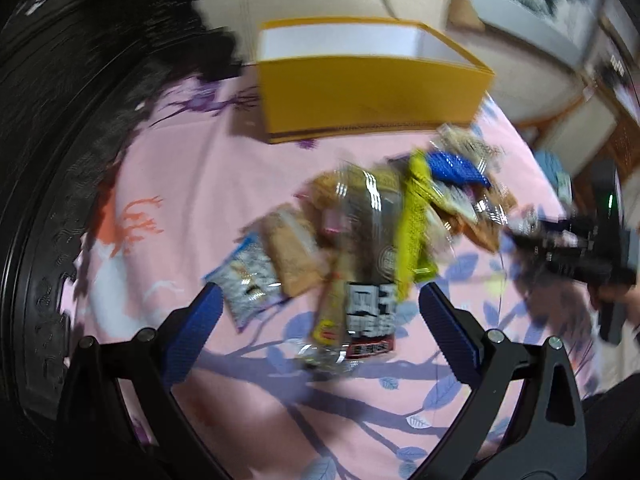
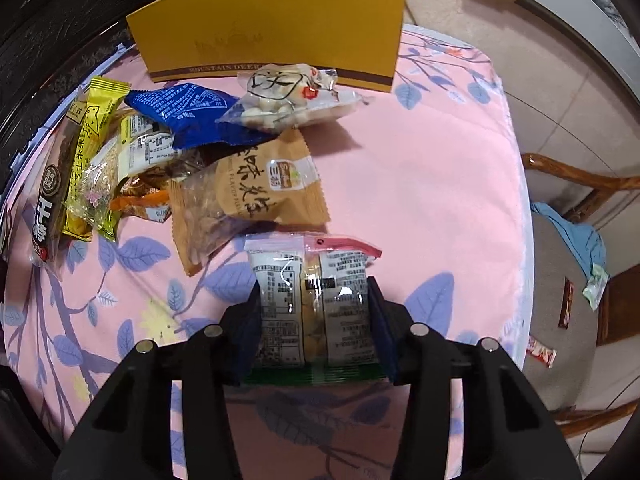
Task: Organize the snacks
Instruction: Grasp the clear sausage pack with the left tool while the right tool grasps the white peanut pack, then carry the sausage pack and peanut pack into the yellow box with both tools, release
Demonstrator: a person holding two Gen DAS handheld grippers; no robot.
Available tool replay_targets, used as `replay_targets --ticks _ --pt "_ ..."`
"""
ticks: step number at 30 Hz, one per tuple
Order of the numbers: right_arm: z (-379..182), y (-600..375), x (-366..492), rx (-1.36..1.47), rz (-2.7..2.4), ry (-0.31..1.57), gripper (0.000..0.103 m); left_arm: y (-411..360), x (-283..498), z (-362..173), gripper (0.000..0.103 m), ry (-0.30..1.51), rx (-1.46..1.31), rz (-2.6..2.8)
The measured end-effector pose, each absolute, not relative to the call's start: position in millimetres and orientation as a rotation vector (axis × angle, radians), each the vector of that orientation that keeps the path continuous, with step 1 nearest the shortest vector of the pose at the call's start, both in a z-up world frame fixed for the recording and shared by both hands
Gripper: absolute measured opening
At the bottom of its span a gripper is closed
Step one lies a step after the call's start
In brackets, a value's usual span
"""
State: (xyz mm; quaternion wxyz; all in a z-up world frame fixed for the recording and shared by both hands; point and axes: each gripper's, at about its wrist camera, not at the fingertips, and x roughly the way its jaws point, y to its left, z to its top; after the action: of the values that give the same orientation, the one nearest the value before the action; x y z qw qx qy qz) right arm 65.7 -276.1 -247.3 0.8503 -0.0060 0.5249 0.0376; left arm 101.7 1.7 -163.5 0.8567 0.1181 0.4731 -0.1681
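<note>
A yellow open box [image 1: 372, 92] stands at the far end of the pink cloth; it also shows in the right wrist view [image 2: 272, 28]. A heap of snack packets [image 1: 372, 236] lies in front of it. My left gripper [image 1: 320, 304] is open and empty above the near end of a dark packet [image 1: 370, 312]; this view is blurred. My right gripper [image 2: 314, 316] is shut on a clear packet with white labels [image 2: 312, 300], held above the cloth. The heap in the right view holds a blue packet [image 2: 180, 108], a tan packet [image 2: 256, 188] and a clear bag of white balls [image 2: 292, 98].
The pink leaf-patterned cloth [image 2: 432, 184] covers the table. Dark carved furniture [image 1: 48, 160] stands along the left. A wooden chair [image 2: 580, 240] with a blue cloth and small packets stands right of the table. My right gripper's body shows at the left view's right edge [image 1: 580, 256].
</note>
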Motion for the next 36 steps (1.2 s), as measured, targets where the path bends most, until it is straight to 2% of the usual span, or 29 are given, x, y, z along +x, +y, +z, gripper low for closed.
replay_targets --ticks 6,9,10,13,19,24,26,27,36 --pt "-247 -273 54 0.031 0.025 1.085 0.051 -21 99 -193 0.098 0.982 0.366 -0.369" --pt "-247 -271 53 0.029 0.012 1.072 0.052 -21 107 -207 0.083 1.018 0.347 -0.366" --pt "-247 -271 52 0.032 0.009 1.070 0.052 -21 111 -213 0.072 1.041 0.340 -0.368" --pt "-246 -271 51 0.036 0.006 1.065 0.052 -21 117 -219 0.060 1.072 0.294 -0.398" --pt "-246 -272 51 0.030 0.006 1.062 0.052 -24 128 -228 0.060 1.110 0.253 -0.406" --pt "-245 -272 51 0.032 0.006 1.067 0.050 -22 129 -228 0.047 1.107 0.224 -0.431" --pt "-244 -274 51 0.044 0.008 1.069 0.049 -18 128 -223 0.036 1.099 0.207 -0.433" --pt "-244 -274 52 0.050 0.007 1.070 0.048 -16 126 -219 0.034 1.093 0.194 -0.439" --pt "-231 -273 38 0.120 0.022 1.057 0.048 4 118 -196 0.028 1.067 0.102 -0.463"
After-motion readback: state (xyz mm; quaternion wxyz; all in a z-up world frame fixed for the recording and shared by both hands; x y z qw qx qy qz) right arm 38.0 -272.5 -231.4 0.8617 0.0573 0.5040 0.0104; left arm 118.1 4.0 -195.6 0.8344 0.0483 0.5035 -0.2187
